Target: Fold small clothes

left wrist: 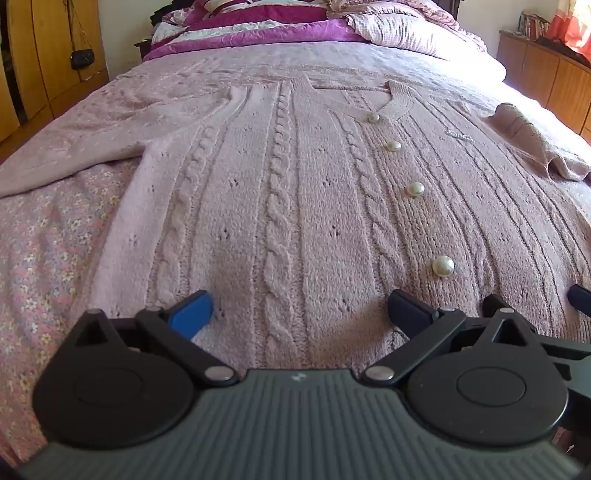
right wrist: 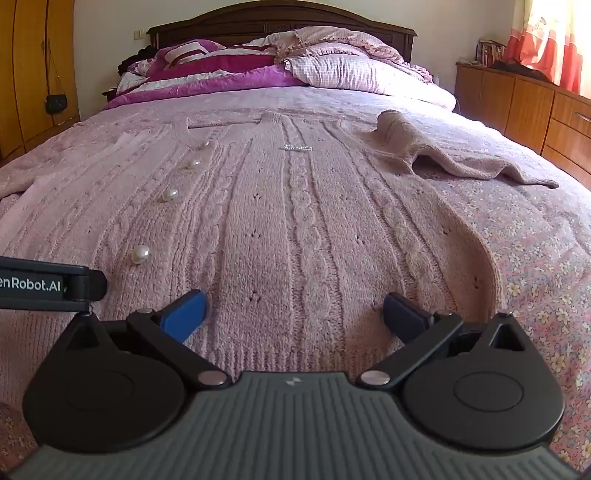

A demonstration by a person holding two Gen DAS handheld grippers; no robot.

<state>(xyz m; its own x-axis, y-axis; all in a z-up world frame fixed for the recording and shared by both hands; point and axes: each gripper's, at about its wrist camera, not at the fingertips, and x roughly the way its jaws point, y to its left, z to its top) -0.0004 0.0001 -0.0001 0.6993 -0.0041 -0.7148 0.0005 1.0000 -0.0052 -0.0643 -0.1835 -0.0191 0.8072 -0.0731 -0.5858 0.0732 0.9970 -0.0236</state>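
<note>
- Two tools, side by side, low over the near hem of the garment, both pointing along the bed toward the headboard (right wrist: 280, 22).
- Left tool (left wrist: 299, 314): fingers spread wide apart, gripping nothing, blue pads just above the knit.
- Right tool (right wrist: 295, 314): fingers likewise wide apart and empty, over the hem's right half.
- Pink cable-knit cardigan (left wrist: 288, 192): flat and face up on the floral bedspread (right wrist: 546, 258), pearl buttons (left wrist: 442, 266) running up the middle.
- Right sleeve (right wrist: 461, 155): bunched and rumpled beside the body; left sleeve (left wrist: 74, 162) lying outward.
- Pillows (right wrist: 351, 70) and magenta quilt (right wrist: 207, 83) at the far end.
</note>
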